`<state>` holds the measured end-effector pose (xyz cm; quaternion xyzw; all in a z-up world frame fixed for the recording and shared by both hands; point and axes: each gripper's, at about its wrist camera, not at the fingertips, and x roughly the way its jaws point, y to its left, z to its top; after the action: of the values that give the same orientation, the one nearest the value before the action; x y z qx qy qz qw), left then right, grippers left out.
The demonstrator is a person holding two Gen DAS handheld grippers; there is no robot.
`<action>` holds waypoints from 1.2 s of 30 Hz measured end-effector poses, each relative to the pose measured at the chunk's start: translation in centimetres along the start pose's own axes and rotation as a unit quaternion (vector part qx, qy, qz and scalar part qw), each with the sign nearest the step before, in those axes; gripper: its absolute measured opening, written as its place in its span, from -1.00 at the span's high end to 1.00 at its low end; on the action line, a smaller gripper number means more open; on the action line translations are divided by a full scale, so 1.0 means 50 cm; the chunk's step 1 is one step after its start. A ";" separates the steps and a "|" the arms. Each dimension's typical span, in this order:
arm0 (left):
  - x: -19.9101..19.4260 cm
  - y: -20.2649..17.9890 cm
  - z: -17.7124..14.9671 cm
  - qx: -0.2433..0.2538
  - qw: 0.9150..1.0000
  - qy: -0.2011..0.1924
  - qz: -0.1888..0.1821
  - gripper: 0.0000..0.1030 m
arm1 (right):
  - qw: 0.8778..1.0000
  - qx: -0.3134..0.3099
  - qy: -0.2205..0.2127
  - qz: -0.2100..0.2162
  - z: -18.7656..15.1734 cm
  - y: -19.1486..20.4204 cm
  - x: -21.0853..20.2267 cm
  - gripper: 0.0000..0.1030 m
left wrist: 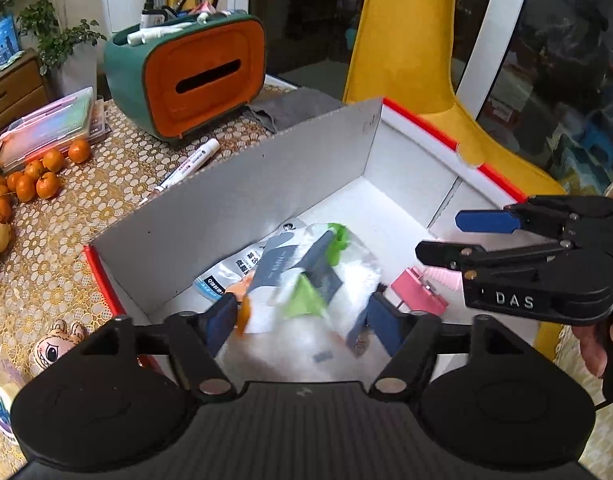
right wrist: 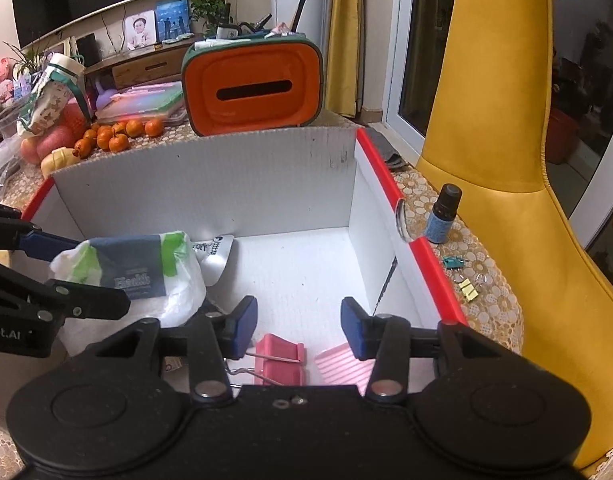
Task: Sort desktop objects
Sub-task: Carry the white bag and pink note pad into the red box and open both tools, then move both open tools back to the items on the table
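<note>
A white cardboard box (left wrist: pixel 290 168) with red rims stands on the table; it also shows in the right wrist view (right wrist: pixel 290 176). My left gripper (left wrist: pixel 302 320) is open over the box, a white, green and grey packet (left wrist: pixel 306 276) between its pads and falling or just loose, blurred. The packet also shows in the right wrist view (right wrist: pixel 138 276). My right gripper (right wrist: pixel 298 328) is open and empty over the box's right part, above a pink binder clip (right wrist: pixel 280 360) and a pink ribbed piece (right wrist: pixel 342 364). In the left wrist view the right gripper (left wrist: pixel 438 236) hangs over the box's right side.
An orange and green tissue box (left wrist: pixel 194 76) holding pens stands behind the box. A white marker (left wrist: pixel 186 168), tangerines (left wrist: pixel 38 176) and a plush toy (left wrist: pixel 54 348) lie to the left. A small dark bottle (right wrist: pixel 442 216) and small clips (right wrist: pixel 466 288) lie right of the box, next to a yellow chair (right wrist: pixel 506 160).
</note>
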<state>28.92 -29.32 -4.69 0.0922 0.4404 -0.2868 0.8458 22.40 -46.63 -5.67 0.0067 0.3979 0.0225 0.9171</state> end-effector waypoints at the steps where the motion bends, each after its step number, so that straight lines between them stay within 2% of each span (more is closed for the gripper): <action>1: -0.007 0.000 -0.001 0.001 1.000 -0.005 -0.001 -0.42 | 1.000 0.001 -0.002 0.002 0.001 -0.001 -0.004 -0.03; 4: -0.027 -0.001 -0.006 0.001 1.000 -0.014 -0.001 -0.43 | 1.000 -0.003 -0.008 0.004 0.001 0.003 -0.023 -0.06; 6: -0.044 0.001 -0.011 -0.004 1.000 -0.021 -0.004 -0.43 | 1.000 -0.002 -0.015 0.007 -0.001 0.004 -0.039 -0.24; 7: -0.053 0.000 -0.014 -0.004 1.000 -0.024 -0.005 -0.43 | 1.000 -0.002 -0.017 0.011 -0.001 0.005 -0.047 -0.26; 19: -0.184 -0.001 -0.056 -0.010 0.998 -0.062 -0.008 -0.43 | 0.998 -0.026 -0.044 0.032 -0.007 0.059 -0.146 -0.27; 24: -0.247 0.005 -0.082 -0.009 0.997 -0.077 -0.008 -0.43 | 0.997 -0.043 -0.060 0.040 -0.011 0.095 -0.194 -0.41; 36: -0.384 0.067 -0.152 -0.021 0.994 -0.106 0.000 -0.43 | 0.991 -0.070 -0.082 0.073 -0.016 0.192 -0.277 -0.45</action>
<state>16.96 -15.72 5.76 0.0436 0.3546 -0.2850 0.8895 12.04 -37.71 4.19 -0.0267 0.3169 0.1162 0.9409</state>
